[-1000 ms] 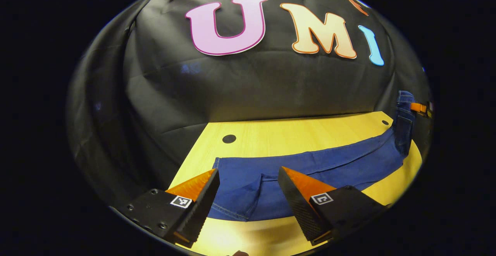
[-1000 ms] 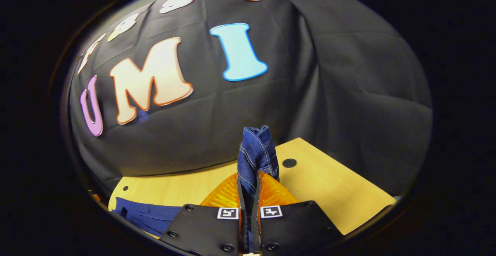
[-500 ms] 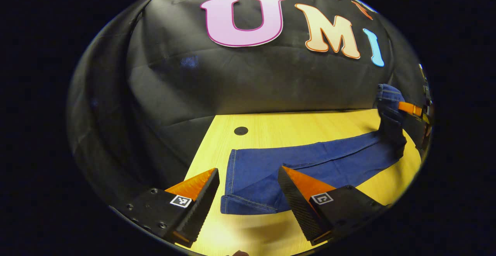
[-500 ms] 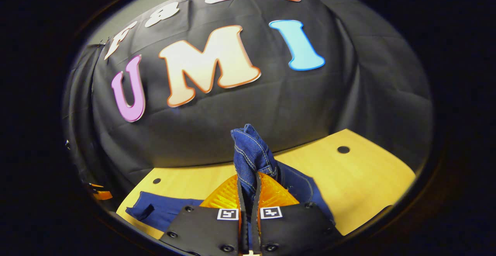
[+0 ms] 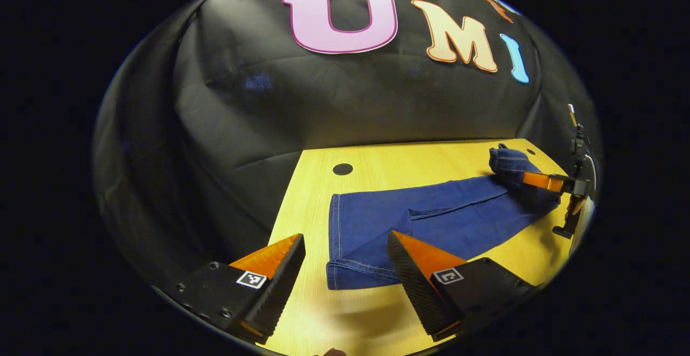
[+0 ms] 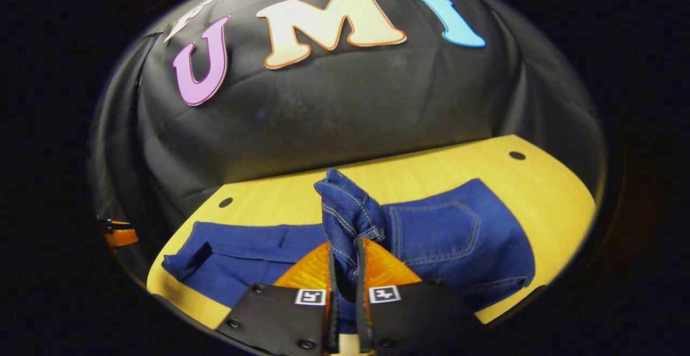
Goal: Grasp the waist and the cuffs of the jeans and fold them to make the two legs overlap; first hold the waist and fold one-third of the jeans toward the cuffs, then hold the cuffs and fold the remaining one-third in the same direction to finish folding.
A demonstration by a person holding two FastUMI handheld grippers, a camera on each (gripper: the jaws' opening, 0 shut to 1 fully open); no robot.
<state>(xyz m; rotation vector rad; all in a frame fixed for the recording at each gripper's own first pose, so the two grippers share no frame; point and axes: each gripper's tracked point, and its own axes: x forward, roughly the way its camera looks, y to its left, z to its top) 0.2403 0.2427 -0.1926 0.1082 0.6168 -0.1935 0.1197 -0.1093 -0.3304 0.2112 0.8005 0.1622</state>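
In the right gripper view, the right gripper [image 6: 345, 269] has its two fingers pressed together on a bunched-up fold of the blue denim jeans [image 6: 350, 221]. The pinched cloth sticks up between the fingers like a little hill. Just past it, the wide top part of the jeans lies flat on the yellow wooden table [image 6: 544, 183], and a back pocket [image 6: 436, 232] with pale stitching shows there. The legs stretch away to the left side of that view.

In the left gripper view, the left gripper [image 5: 345, 275] has its fingers wide apart and holds nothing. It hangs just above the table, over the leg ends of the jeans [image 5: 420, 221]. The near cuff [image 5: 358, 280] lies flat between the two fingers. From here the jeans run off to the right, where the other gripper [image 5: 544, 182] pinches the far end. The table has small round dark holes [image 5: 342, 169] near its back edge.
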